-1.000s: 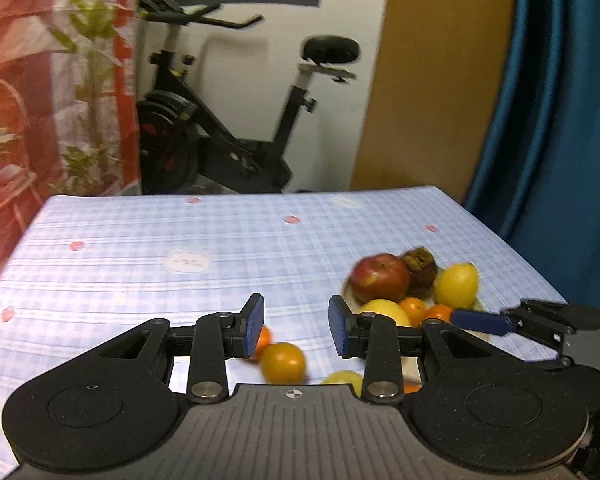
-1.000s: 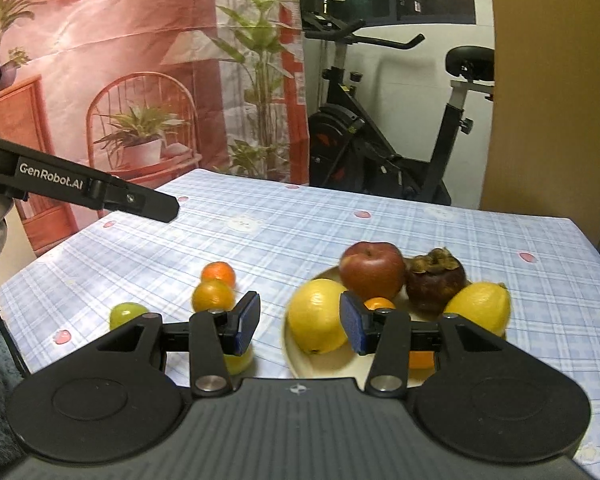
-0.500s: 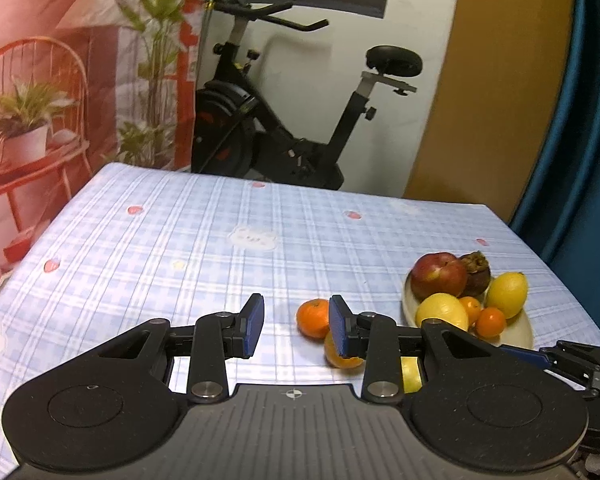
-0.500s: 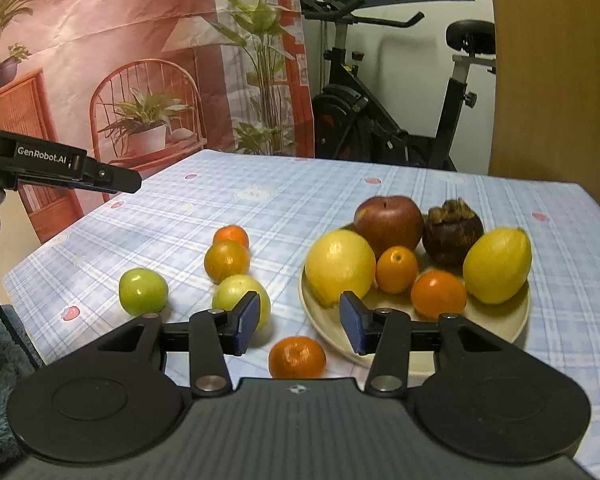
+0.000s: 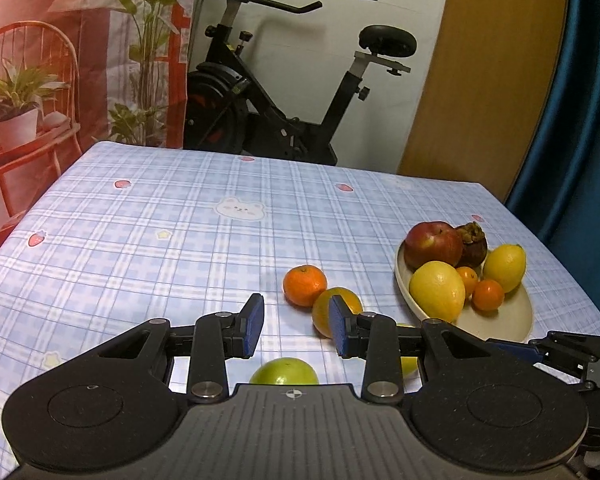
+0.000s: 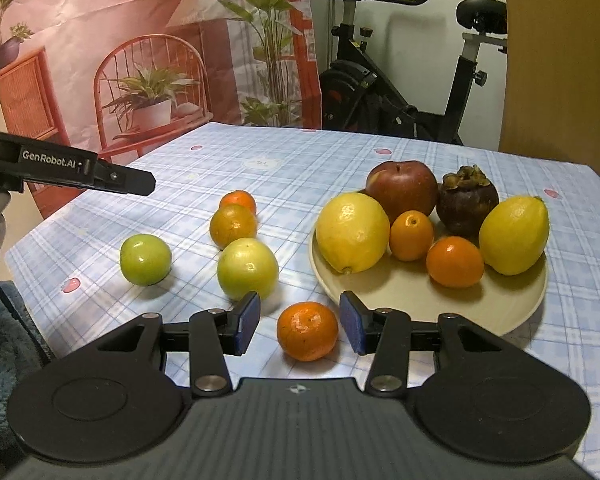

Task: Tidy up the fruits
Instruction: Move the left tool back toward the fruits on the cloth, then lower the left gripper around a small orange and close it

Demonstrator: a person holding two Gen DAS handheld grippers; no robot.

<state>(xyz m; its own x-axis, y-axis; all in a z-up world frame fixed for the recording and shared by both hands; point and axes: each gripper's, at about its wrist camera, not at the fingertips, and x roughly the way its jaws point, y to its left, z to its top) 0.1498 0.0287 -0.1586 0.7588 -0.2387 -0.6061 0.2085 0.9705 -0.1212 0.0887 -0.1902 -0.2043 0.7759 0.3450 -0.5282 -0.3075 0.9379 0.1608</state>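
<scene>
My right gripper point(image 6: 298, 324) hangs low over the checked tablecloth point(image 6: 300, 168) with its blue pads wide apart, and a small mandarin point(image 6: 307, 331) sits on the cloth right between them, neither pad touching it. Just ahead and to the right of these tongs lies the cream plate point(image 6: 420, 292), carrying a big lemon point(image 6: 352, 233) at its near left edge, a red apple point(image 6: 402, 187) and a dark mangosteen point(image 6: 467, 199) at the back, a second lemon point(image 6: 514, 235) on the far right, and two little oranges point(image 6: 411, 235) point(image 6: 455, 262) in the middle. Ahead and to the left of the right tongs a pale green fruit point(image 6: 247, 268) rests near the left pad, a greener one point(image 6: 145, 259) lies further left, and beyond them two more oranges point(image 6: 233, 226) point(image 6: 238, 202) sit one behind the other, touching. My left gripper point(image 5: 296, 330) is also spread wide and holds nothing; a green fruit point(image 5: 284, 372) peeks up just below the gap between its pads, an orange point(image 5: 332, 308) sits partly hidden behind its right pad, and another orange point(image 5: 305, 285) lies just ahead. The plate point(image 5: 500, 320) is off to the right of these tongs. An exercise bike point(image 5: 284, 92) stands beyond the table's far edge.
</scene>
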